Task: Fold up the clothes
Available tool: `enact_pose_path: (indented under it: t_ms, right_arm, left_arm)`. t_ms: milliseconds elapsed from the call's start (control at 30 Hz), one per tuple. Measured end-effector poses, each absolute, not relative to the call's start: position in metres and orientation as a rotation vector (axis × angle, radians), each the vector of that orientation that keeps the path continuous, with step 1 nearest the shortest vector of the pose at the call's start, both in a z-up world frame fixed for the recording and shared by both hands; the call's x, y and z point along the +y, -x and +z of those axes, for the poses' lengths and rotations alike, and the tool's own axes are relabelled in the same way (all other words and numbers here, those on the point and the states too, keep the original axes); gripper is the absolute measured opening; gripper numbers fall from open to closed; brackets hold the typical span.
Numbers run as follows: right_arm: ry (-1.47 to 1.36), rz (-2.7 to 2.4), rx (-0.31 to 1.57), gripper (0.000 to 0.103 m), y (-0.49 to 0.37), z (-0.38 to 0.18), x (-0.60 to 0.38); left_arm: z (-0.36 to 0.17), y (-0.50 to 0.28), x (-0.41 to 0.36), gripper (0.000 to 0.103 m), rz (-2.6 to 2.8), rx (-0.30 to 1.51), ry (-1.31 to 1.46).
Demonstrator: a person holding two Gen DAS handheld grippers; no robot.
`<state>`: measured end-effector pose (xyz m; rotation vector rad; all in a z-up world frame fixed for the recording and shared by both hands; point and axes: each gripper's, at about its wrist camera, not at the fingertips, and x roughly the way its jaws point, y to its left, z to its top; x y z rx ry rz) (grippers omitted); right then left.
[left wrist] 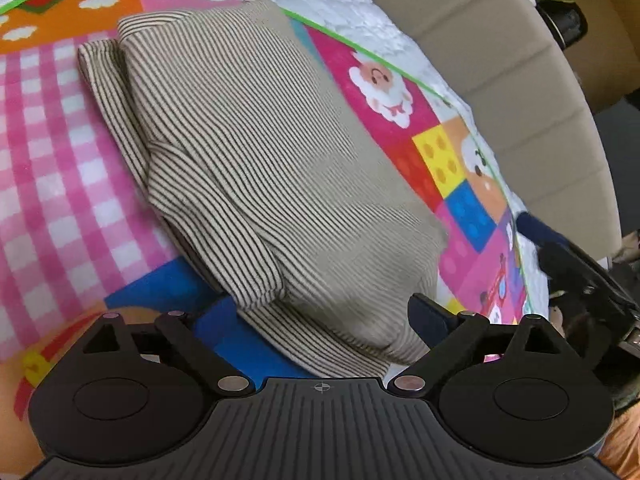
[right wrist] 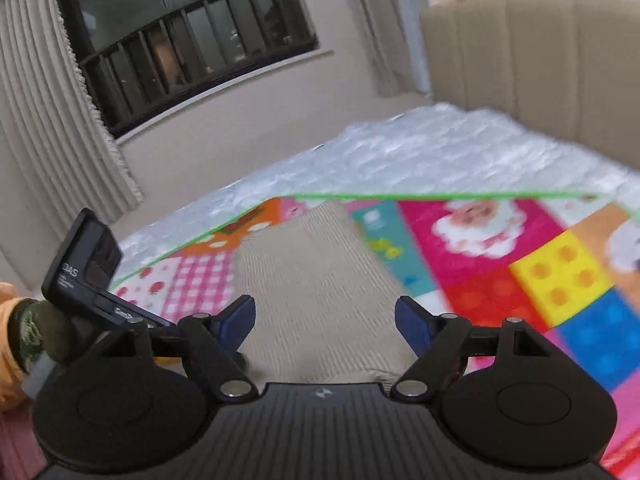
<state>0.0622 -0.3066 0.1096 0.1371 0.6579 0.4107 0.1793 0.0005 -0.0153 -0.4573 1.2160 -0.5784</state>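
The folded sweater (left wrist: pixel 256 168) lies on the play mat (left wrist: pixel 60 152), which lies on the bed (right wrist: pixel 420 152). The headboard (right wrist: pixel 532 60) stands behind, the window (right wrist: pixel 188 36) to its left.

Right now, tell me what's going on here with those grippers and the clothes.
A person is folding a striped beige garment on a colourful play mat spread over a bed. The garment lies in a compact folded bundle, sleeve tucked along one side. The left gripper hovers at its near edge, fingers spread wide, and the garment's near edge hides one of them. The right gripper is open too, holding nothing, just above the same garment.
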Motion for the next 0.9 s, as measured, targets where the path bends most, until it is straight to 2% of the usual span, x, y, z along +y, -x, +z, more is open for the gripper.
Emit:
enact_pose_path:
  t_ms: [100, 167, 200, 333, 433, 500, 533, 567, 700, 900]
  right_arm:
    - [-0.119, 0.288, 0.669, 0.074, -0.071, 0.104, -0.326]
    - [-0.14, 0.241, 0.705, 0.053, -0.087, 0.087, -0.332]
    - [-0.151, 0.218, 0.722, 0.051, -0.095, 0.079, -0.336]
    - [-0.147, 0.216, 0.77, 0.051, -0.115, 0.045, -0.319]
    - [-0.055, 0.244, 0.834, 0.051, -0.123, 0.018, -0.295]
    - [-0.036, 0.243, 0.862, 0.05, -0.119, 0.008, -0.286]
    - [-0.04, 0.242, 0.864, 0.05, -0.115, 0.006, -0.283]
    - [-0.053, 0.256, 0.874, 0.05, -0.11, 0.006, -0.281]
    - [-0.069, 0.32, 0.913, 0.05, -0.089, 0.009, -0.271]
    - [-0.041, 0.461, 0.973, 0.05, -0.048, 0.015, -0.239]
  left_arm:
    - [-0.011, -0.176, 0.007, 0.096, -0.58, 1.208, 0.507]
    - [-0.012, -0.176, 0.01, 0.097, -0.587, 1.216, 0.557]
    - [-0.016, -0.177, 0.009, 0.097, -0.589, 1.232, 0.594]
    - [-0.037, -0.183, -0.001, 0.097, -0.55, 1.281, 0.67]
    - [-0.046, -0.188, -0.006, 0.085, -0.51, 1.264, 0.605]
    - [-0.044, -0.192, -0.002, 0.066, -0.498, 1.243, 0.585]
    - [-0.043, -0.195, 0.0, 0.052, -0.48, 1.238, 0.565]
    - [-0.044, -0.201, 0.006, 0.047, -0.459, 1.234, 0.559]
    - [-0.046, -0.22, 0.029, 0.044, -0.398, 1.179, 0.577]
    - [-0.035, -0.225, 0.035, 0.046, -0.387, 1.148, 0.443]
